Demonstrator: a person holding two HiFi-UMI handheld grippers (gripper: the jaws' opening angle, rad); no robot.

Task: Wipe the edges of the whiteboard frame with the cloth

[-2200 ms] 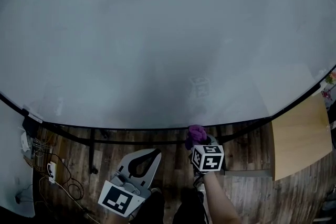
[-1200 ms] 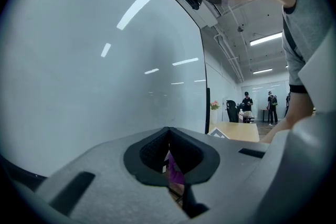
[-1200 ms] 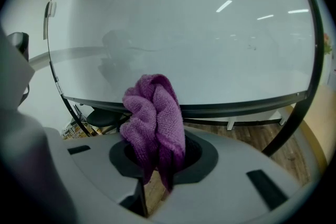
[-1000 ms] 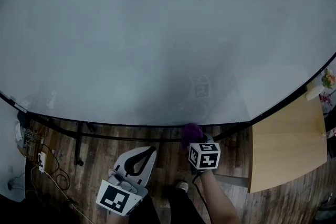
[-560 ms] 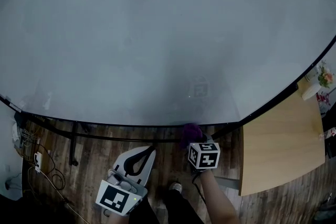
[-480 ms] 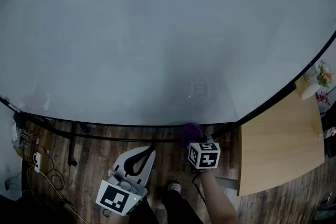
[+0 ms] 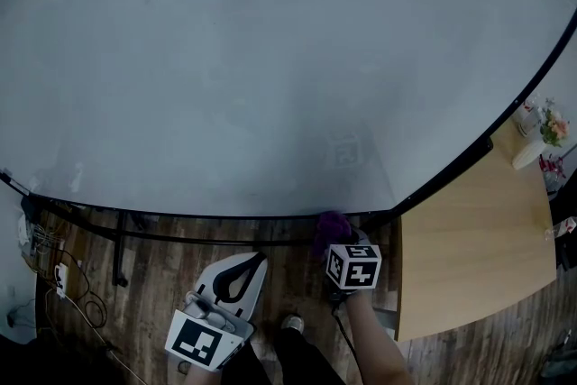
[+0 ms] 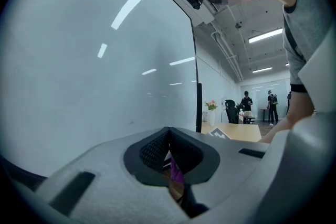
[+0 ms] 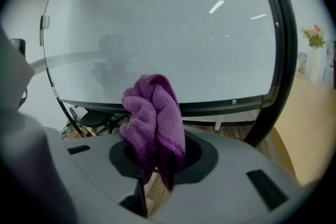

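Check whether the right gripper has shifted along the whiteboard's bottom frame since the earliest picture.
Yes. The right gripper, holding the purple cloth, moved rightward along the bottom frame; the frame's lower right corner is now much nearer.

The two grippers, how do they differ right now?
The right gripper is shut on the purple cloth; the left gripper is shut on nothing. The right gripper is up at the whiteboard frame's bottom edge; the left gripper sits lower, over the wooden floor. Both carry a marker cube.
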